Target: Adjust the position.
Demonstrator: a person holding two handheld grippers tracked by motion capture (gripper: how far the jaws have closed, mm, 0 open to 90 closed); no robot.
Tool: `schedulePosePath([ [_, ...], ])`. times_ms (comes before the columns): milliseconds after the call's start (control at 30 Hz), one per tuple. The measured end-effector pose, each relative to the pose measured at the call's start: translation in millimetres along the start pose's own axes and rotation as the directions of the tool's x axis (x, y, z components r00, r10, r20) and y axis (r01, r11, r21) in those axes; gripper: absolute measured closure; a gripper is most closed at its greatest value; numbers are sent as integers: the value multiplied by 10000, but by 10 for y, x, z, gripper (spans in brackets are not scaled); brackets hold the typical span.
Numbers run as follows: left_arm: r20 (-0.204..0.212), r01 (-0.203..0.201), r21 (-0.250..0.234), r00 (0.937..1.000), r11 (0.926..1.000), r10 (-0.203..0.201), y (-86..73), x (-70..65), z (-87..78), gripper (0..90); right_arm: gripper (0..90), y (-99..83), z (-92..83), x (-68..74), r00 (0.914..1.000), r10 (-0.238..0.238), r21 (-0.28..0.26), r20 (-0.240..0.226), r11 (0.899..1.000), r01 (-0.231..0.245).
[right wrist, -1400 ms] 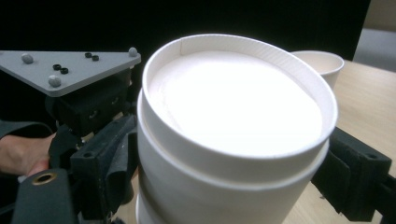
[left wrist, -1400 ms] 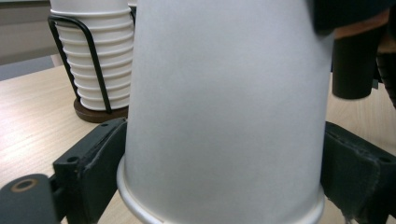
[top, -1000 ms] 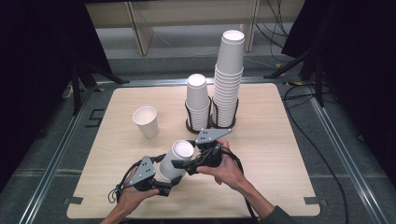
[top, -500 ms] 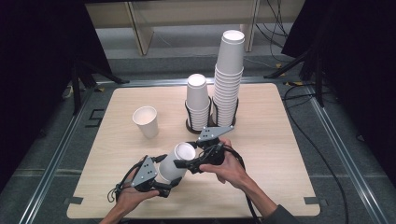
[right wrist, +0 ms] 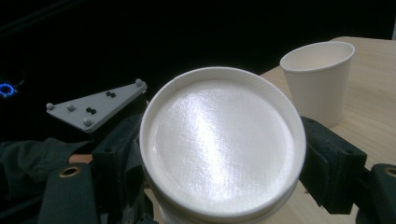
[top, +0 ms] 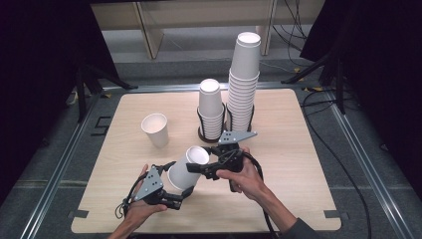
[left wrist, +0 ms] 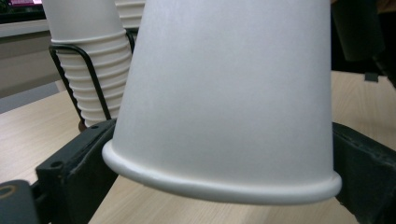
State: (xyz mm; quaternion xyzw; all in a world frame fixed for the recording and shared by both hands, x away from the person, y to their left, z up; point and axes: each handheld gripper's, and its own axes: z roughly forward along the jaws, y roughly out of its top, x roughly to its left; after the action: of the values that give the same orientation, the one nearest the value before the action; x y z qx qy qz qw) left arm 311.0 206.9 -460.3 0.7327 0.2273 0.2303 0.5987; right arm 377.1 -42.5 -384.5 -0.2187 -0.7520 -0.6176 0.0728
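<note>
On the left, the left gripper [top: 175, 195] sits low at the near edge of the table [top: 298, 199], its jaws flanking the rim end of a white paper cup [top: 186, 168]; they have just been opening, and in the left gripper view the cup's rolled lip [left wrist: 219, 184] lies between the black jaws, which stand just beside it rather than squeezing. Up and to the left of this gripper, a single cup [top: 155, 129] stands upright and apart. To the right, the right gripper [top: 199, 167] clamps the cup's closed bottom end, which its own view shows face-on as a round disc [right wrist: 222, 144] between the jaws.

The cup lies tilted, long axis running from the left gripper up to the right one, base uppermost. Beyond the right gripper stand the short stack [top: 211, 110] and the tall stack [top: 244, 79] in a wire holder.

One cup seems already set out; this one looks pulled free and mid-handover, with placing yet to do.
</note>
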Motion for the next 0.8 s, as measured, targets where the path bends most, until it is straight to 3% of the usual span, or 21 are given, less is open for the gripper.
schedulePosePath([
  [67,50,77,-352,10000,9994,-75,-1,-2,14,35,248,2,-11,-5,9997,199,-124,-155,9997,-201],
  [200,-104,114,-285,9999,9995,-117,9,-9,-4,21,248,2,-3,0,9987,355,-323,-356,9988,-367],
  [267,-50,98,-558,9999,9984,-101,15,-11,-8,0,248,1,4,5,9981,421,-402,-453,9982,-439],
  [300,-122,38,-582,9999,9983,-45,21,-17,-21,0,248,2,1,20,9964,674,-273,-522,9973,-688],
  [400,-122,-59,-649,9999,9979,51,28,-12,-41,0,249,-1,6,22,9955,729,-292,-610,9968,-748],
  [467,6,39,-927,10000,9957,-38,26,-8,-26,49,248,1,1,24,9956,714,-341,-607,9967,-736],
  [500,-39,-57,-608,10000,9981,55,36,0,-52,51,248,2,3,9,9966,549,-414,-607,9975,-574],
  [533,-28,-113,-548,9999,9984,112,41,5,-54,57,247,-1,-8,5,9955,701,-307,-634,9969,-721],
  [567,-24,-130,-465,9999,9988,129,46,7,-55,61,246,-8,1,-14,9966,525,-436,-639,9975,-554],
  [600,-7,-186,-413,9998,9990,186,46,9,-58,66,245,-7,-13,-2,9947,792,-222,-655,9965,-808],
  [633,60,-187,-407,9998,9990,190,46,13,-60,71,244,-6,-13,-20,9968,535,-299,-601,9980,-554],
  [800,150,-406,-170,9991,9990,409,52,29,-72,80,242,-22,-18,-53,9942,696,-115,-816,9974,-708],
])
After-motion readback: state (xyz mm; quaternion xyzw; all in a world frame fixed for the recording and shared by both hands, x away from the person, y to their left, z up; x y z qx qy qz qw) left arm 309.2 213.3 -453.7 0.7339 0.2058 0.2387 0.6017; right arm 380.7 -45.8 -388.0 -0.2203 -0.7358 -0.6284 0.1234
